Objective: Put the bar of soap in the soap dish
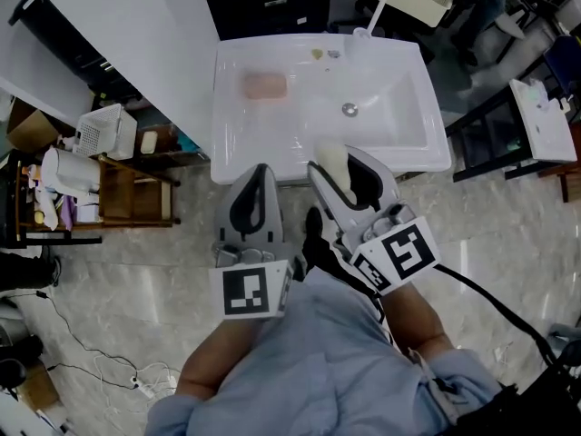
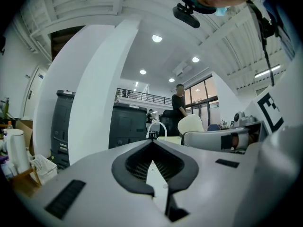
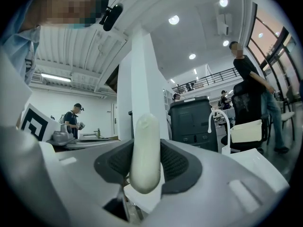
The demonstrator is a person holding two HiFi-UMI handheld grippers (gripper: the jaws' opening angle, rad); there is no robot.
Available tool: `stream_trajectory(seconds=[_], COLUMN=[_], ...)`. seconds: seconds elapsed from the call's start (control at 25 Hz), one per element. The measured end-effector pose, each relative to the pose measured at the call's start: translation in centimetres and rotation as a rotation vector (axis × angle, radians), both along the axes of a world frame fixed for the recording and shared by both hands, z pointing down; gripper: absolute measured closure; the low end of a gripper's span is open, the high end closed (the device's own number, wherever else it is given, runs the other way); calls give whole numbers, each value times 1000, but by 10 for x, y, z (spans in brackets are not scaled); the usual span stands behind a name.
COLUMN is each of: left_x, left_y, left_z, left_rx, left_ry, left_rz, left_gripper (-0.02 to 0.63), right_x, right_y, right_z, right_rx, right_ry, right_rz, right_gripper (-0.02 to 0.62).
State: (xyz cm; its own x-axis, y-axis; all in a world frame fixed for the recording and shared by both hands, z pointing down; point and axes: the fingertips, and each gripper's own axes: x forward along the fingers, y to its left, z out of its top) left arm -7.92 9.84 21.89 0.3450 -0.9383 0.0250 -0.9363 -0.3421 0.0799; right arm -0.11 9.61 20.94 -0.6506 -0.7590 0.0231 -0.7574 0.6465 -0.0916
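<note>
Nearest, the right claw (image 1: 343, 173) is closed on the bar of soap (image 3: 145, 151), a pale cream oval standing on edge between the ribbed pads, its broad faces pressed by the jaws and its top poking above them; gripping it by the flat sides likely keeps a slippery bar from twisting out and leaves the underside free to be set down. Beside it, the left claw (image 1: 258, 178) has its jaws brought together on nothing and looks to be simply riding along. Both point level toward the white sink (image 1: 227, 157), whose front rim lies just past their tips. On the sink's back left ledge, well apart from the soap, sits a pinkish rectangle (image 1: 264, 85) that is probably the soap dish, though glare washes it out and no rim can be made out. Neither claw's own view shows that ledge, since the claw bodies fill the lower frame. The small bits by the faucet (image 1: 374, 12) are too tiny to name
</note>
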Motion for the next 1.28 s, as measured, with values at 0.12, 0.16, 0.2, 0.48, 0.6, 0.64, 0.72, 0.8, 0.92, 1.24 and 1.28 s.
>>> stream_trajectory(seconds=[0.12, 0.16, 0.2, 0.48, 0.6, 0.64, 0.72, 0.8, 0.92, 1.24, 1.28], left_x=[9, 14, 18, 48, 54, 57, 61, 64, 63, 52, 51], left_y=[-31, -41, -51, -113, -134, -139, -148, -155, -165, -191, -194], left_z=[3, 3, 4, 5, 2, 1, 0, -3, -6, -4, -3], left_rx=[-9, -14, -19, -48, -41, -40, -40, -37, -28, -28, -30], left_ry=[-6, -8, -9, -41, -47, -51, -64, -73, -74, -66, -67], left_rz=[-4, 0, 0, -16, -51, -58, -71, -82, -106, -144, -142], left_gripper=[601, 601, 601, 601, 601, 601, 601, 601, 601, 601, 601], right_x=[9, 12, 15, 42, 50, 52, 55, 55, 53, 44, 43], right_y=[-29, -39, -49, -113, -135, -142, -154, -165, -175, -202, -205], right_z=[0, 0, 0, 4, 3, 2, 0, -3, -6, -2, -1], right_rx=[-2, -3, -5, -32, -29, -26, -15, -6, 2, -8, -11], right_ry=[-6, -6, -7, -25, -37, -41, -48, -52, -54, -42, -40], right_rz=[-2, -5, -9, -53, -81, -93, -117, -138, -162, -190, -191], right_gripper=[443, 443, 443, 443, 443, 443, 443, 443, 443, 443, 443])
